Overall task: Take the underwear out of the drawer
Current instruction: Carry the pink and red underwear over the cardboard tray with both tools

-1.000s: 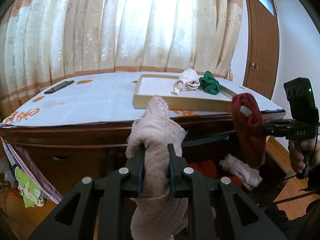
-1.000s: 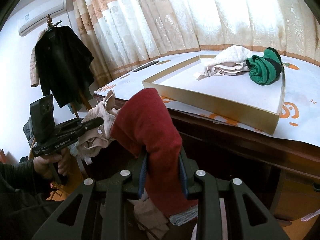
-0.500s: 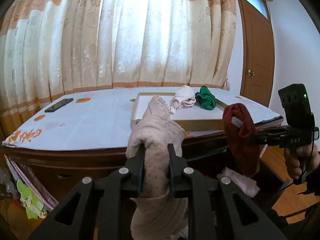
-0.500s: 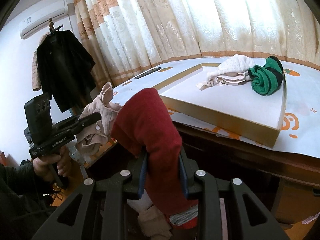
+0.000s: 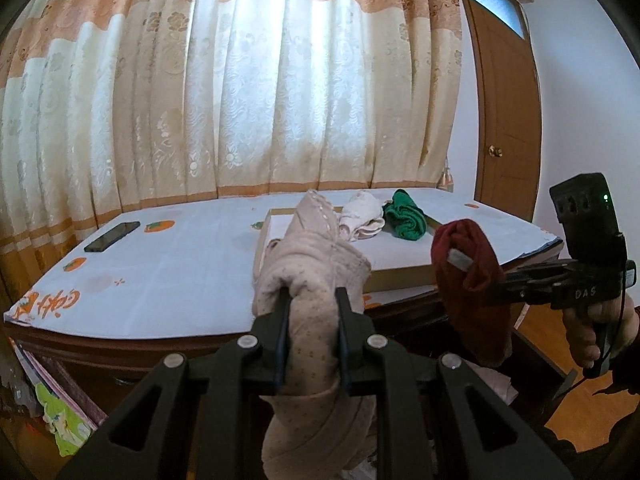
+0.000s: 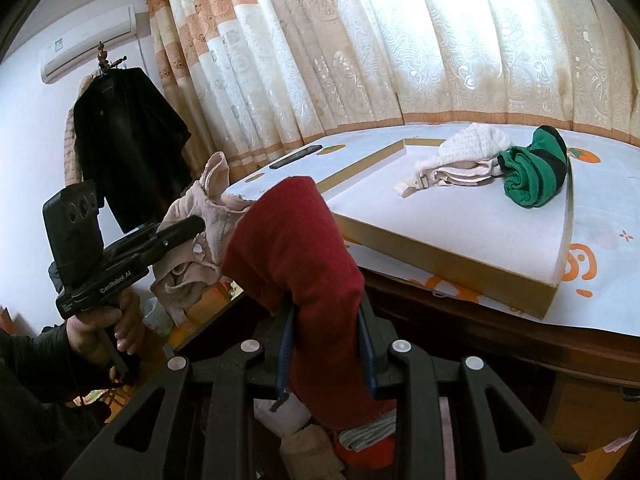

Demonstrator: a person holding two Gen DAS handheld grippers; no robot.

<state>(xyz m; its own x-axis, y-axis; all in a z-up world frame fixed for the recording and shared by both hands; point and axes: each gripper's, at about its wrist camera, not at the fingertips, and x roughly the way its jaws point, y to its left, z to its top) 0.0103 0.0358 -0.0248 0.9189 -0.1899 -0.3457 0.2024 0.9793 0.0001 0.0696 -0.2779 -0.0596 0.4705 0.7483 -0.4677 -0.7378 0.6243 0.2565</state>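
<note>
My left gripper is shut on a beige dotted piece of underwear, held up in front of the desk top. From the right wrist view the same beige piece hangs from the left gripper at the left. My right gripper is shut on a dark red piece of underwear; in the left wrist view that red piece hangs at the right from the right gripper. Below both, the open drawer holds more crumpled clothes, mostly hidden by the grippers.
A shallow gold-edged tray on the white-covered desk carries a cream garment and a green one. A black phone lies at the desk's far left. Curtains hang behind, a door at right, a dark coat at left.
The left gripper has risen with the beige underwear, so the desk top sits lower in its view. The right gripper has hardly moved with the red piece.
</note>
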